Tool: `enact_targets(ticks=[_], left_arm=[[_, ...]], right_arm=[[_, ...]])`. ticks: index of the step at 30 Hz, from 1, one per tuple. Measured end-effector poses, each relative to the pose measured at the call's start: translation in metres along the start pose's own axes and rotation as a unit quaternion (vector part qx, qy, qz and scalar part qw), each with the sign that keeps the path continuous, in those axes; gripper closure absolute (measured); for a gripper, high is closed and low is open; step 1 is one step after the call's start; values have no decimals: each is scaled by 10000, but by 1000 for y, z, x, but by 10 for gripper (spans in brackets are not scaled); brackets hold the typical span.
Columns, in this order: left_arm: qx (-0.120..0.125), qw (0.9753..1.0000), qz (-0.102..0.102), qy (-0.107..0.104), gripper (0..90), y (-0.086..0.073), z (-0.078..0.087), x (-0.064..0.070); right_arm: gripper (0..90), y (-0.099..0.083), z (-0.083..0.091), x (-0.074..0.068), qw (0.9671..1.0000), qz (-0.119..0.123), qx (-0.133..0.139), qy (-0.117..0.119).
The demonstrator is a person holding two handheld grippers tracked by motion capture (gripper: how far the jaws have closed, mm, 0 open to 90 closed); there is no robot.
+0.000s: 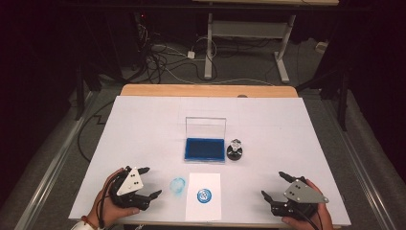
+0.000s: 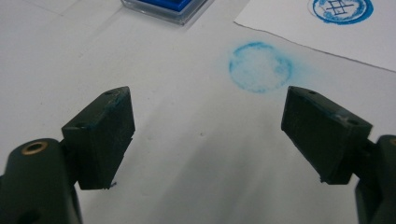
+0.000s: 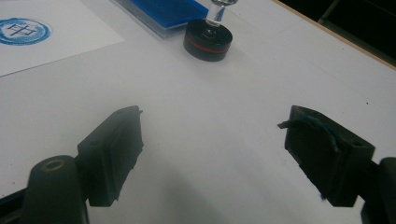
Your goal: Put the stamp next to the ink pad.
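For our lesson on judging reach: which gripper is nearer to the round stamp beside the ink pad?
Right. The right gripper sits below and slightly right of the stamp; the left gripper lies farther, across the paper sheet to its lower left.

Two hands at near table edge, each holding two-jaw gripper. Left gripper (image 1: 150, 182) low at left, jaws spread wide, nothing between, pointing up-right. Right gripper (image 1: 272, 185) low at right, jaws likewise wide apart, empty, pointing up-left. Grippers well apart.
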State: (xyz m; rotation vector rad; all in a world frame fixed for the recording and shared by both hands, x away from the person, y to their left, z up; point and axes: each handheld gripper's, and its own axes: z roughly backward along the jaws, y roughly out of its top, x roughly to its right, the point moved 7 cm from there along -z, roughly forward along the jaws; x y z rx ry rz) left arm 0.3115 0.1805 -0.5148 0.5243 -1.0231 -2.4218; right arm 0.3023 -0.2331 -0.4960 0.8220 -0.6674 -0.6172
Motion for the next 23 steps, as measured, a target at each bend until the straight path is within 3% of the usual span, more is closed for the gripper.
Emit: enact_targets(ticks=[5,10,17,23], left_arm=[[-18,9999,-141,3,167,1,0,3],[-31,10000,-89,2,167,0,-2,-2],[-64,9998,-201,50,167,1,0,-2],[-78,9999,-130,63,167,3,-4,-5]], right_arm=[[193,5,1,1,9999,15,84,-92],[191,4,1,3,9998,17,89,-158],[189,6,2,3,9998,41,139,-143],[188,2,0,6,9998,21,83,-168]])
